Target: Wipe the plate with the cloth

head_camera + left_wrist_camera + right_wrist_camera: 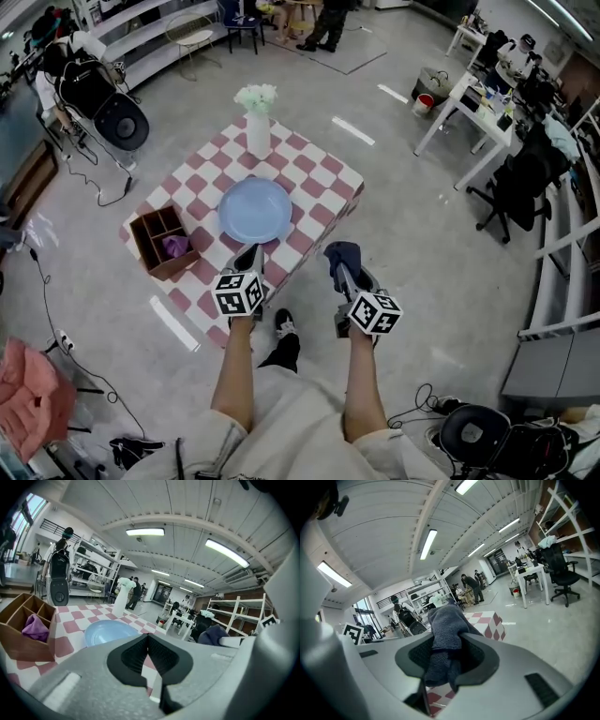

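Observation:
A round pale blue plate (255, 209) lies in the middle of a small table with a red and white checked cloth (319, 178); the same plate (108, 632) shows low in the left gripper view. My left gripper (248, 260) hovers at the table's near edge, just short of the plate, its jaws shut with nothing between them. My right gripper (339, 260) is beside it over the table's near right edge, shut on a dark blue-grey cloth (341, 253) that bulges out of the jaws (445, 641).
A white vase with pale flowers (257, 122) stands at the table's far side. A brown wooden divided box (161, 242) with a purple rag (35, 625) sits on the left corner. White desks (478, 103), black office chairs (514, 192) and shelving surround the table on a grey floor.

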Available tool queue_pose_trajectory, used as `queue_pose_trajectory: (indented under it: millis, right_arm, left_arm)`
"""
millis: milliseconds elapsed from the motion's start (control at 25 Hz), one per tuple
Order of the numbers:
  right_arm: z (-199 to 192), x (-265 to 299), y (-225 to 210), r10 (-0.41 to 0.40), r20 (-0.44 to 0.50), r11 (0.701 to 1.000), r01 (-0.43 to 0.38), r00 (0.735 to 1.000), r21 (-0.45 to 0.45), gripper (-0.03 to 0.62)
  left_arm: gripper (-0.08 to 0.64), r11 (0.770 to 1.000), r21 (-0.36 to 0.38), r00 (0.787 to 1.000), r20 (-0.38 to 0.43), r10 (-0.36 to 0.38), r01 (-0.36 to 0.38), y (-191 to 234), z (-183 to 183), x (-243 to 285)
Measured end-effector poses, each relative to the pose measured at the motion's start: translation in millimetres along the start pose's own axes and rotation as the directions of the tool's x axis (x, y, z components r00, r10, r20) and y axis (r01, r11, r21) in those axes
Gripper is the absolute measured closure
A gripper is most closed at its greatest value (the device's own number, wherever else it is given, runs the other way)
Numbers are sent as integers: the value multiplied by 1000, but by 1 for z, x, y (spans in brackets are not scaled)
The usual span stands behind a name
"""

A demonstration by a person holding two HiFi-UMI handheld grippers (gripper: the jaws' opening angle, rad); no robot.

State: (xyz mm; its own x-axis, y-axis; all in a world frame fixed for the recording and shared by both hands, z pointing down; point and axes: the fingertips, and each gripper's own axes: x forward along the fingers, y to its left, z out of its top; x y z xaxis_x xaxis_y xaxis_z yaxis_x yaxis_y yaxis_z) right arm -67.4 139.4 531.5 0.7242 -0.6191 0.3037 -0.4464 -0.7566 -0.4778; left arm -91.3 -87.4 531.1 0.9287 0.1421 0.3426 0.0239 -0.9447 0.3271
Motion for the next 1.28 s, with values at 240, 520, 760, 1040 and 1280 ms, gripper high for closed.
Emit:
queue_pose_trajectory:
  millis: [240, 520, 760, 1040, 1280]
  right_arm:
    - [19, 54, -2, 40, -53, 999, -42, 998, -31, 459]
    - [36, 107, 4, 85, -125, 993, -95, 988, -77, 459]
    - [31, 166, 14, 134, -188, 980, -157, 973, -118, 459]
    - [50, 209, 25, 167, -177, 973, -191, 970, -128, 459]
    - [41, 242, 51, 231, -206, 958, -259, 951, -123, 459]
  left_arm:
    - [549, 999, -21, 1000, 3, 25, -25, 20, 20, 37]
    - [549, 997, -15, 996, -43, 78, -79, 47, 29, 69]
    - [549, 990, -32, 990, -50, 133, -135, 94, 38, 95]
    - [549, 987, -2, 985, -71, 159, -159, 111, 48, 110]
    - [548, 989, 33, 987, -67, 147, -145, 131, 52, 97]
